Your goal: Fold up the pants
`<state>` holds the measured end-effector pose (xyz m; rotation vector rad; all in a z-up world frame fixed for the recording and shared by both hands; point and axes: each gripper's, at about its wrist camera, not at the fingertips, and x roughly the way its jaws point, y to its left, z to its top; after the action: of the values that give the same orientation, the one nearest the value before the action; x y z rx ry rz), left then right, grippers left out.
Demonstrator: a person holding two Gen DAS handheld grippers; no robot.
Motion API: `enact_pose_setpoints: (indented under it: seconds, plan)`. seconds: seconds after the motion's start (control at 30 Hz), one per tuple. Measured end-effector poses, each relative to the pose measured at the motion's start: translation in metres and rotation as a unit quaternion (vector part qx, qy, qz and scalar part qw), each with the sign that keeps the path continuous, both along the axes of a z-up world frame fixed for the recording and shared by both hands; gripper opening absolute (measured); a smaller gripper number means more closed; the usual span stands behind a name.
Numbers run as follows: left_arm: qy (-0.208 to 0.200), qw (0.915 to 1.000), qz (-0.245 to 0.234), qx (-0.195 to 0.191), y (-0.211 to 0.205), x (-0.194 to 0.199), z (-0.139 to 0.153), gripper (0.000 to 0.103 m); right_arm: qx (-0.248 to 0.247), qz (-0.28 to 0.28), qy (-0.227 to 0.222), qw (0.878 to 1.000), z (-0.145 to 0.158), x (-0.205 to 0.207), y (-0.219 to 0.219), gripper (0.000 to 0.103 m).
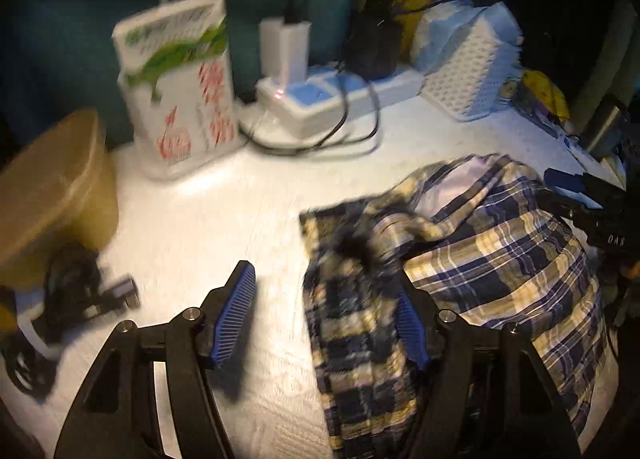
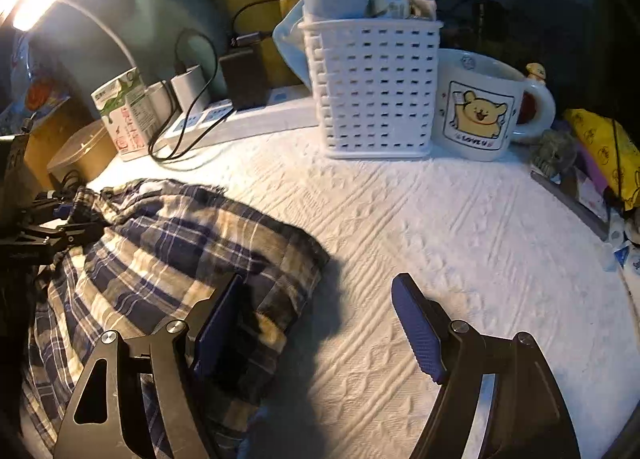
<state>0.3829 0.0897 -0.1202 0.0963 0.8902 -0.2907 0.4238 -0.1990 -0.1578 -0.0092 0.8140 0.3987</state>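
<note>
Plaid pants (image 1: pixel 460 271) in navy, yellow and white lie bunched on the white textured cloth (image 1: pixel 224 211). My left gripper (image 1: pixel 324 319) is open over their left edge; its right finger rests against the fabric, its left finger over bare cloth. In the right wrist view the pants (image 2: pixel 168 259) lie at the left. My right gripper (image 2: pixel 320 327) is open at their right edge, its left finger over the fabric, its right finger over bare cloth (image 2: pixel 460 243). The right gripper also shows in the left wrist view (image 1: pixel 588 203), and the left gripper in the right wrist view (image 2: pixel 52 227).
Along the back stand a milk carton (image 1: pixel 180 83), a power strip with chargers and cables (image 1: pixel 320 99), a white perforated basket (image 2: pixel 372 87) and a bear mug (image 2: pixel 480 107). A brown round box (image 1: pixel 52 187) and black cable clutter (image 1: pixel 76 295) sit left. Yellow packets (image 2: pixel 608 155) lie right.
</note>
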Motion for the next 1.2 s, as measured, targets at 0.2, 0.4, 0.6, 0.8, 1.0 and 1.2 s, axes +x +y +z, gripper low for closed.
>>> enact_pose_setpoints:
  seconds: [0.2, 0.4, 0.6, 0.8, 1.0, 1.2]
  plan:
    - [0.016, 0.9992, -0.032, -0.018, -0.013, 0.015, -0.006, 0.068, 0.038, 0.002, 0.002, 0.999, 0.013, -0.004, -0.013, 0.078]
    - [0.017, 0.9992, -0.035, -0.010, -0.019, 0.018, -0.015, 0.066, 0.053, 0.017, 0.034, 0.998, -0.006, 0.004, -0.005, 0.078]
    - [0.014, 0.9979, -0.053, -0.034, -0.025, 0.014, -0.014, 0.029, 0.080, 0.032, 0.034, 0.996, -0.006, 0.014, 0.001, 0.083]
    - [-0.014, 0.9979, -0.038, -0.050, -0.025, 0.006, -0.008, 0.016, 0.087, 0.049, 0.038, 0.994, -0.004, 0.015, 0.008, 0.083]
    - [-0.049, 0.9961, -0.020, -0.071, -0.023, -0.011, 0.005, 0.013, 0.102, 0.069, 0.048, 0.991, -0.004, 0.015, 0.015, 0.048]
    - [-0.080, 0.9934, -0.014, -0.081, -0.026, -0.027, 0.023, 0.013, 0.087, 0.083, 0.027, 0.992, 0.001, 0.005, 0.025, 0.014]
